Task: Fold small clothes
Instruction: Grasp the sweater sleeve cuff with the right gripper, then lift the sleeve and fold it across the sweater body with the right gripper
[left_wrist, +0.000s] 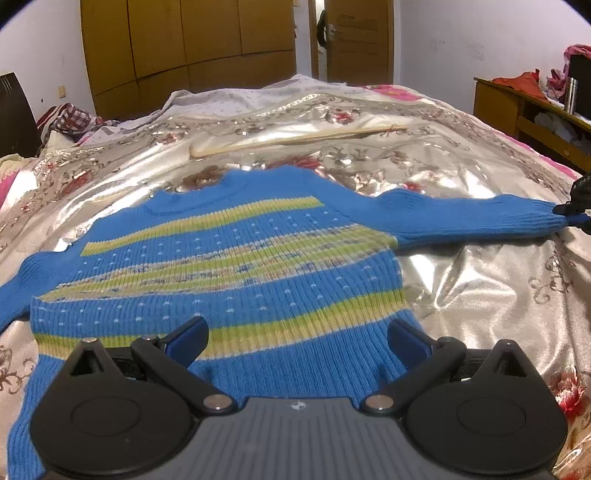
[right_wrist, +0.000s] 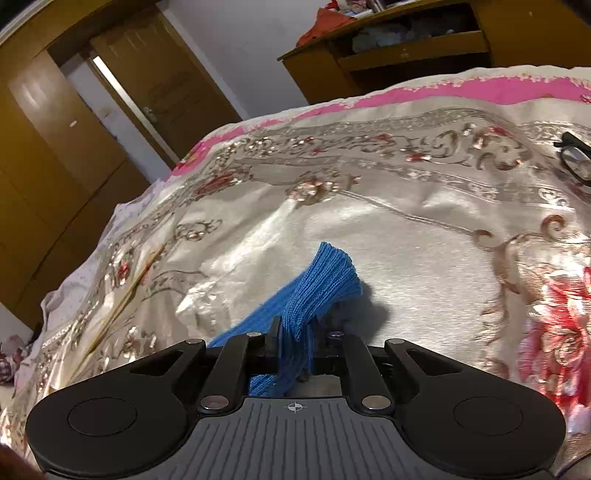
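A small blue knit sweater (left_wrist: 236, 258) with yellow-green stripes lies flat on the shiny floral bedspread (left_wrist: 480, 295), neck toward the far side. My left gripper (left_wrist: 299, 339) is open and empty, just above the sweater's hem. The sweater's right sleeve (left_wrist: 461, 218) stretches out to the right, where my right gripper (left_wrist: 576, 210) holds its cuff. In the right wrist view my right gripper (right_wrist: 293, 332) is shut on the blue sleeve cuff (right_wrist: 325, 280), whose end sticks out past the fingers. The left sleeve runs off the left edge.
A long wooden stick (left_wrist: 295, 138) lies on the bed beyond the sweater. Black glasses (right_wrist: 576, 158) lie on the bedspread at the right. A wooden desk (left_wrist: 528, 114) stands right of the bed, wardrobe and door (left_wrist: 354, 37) behind.
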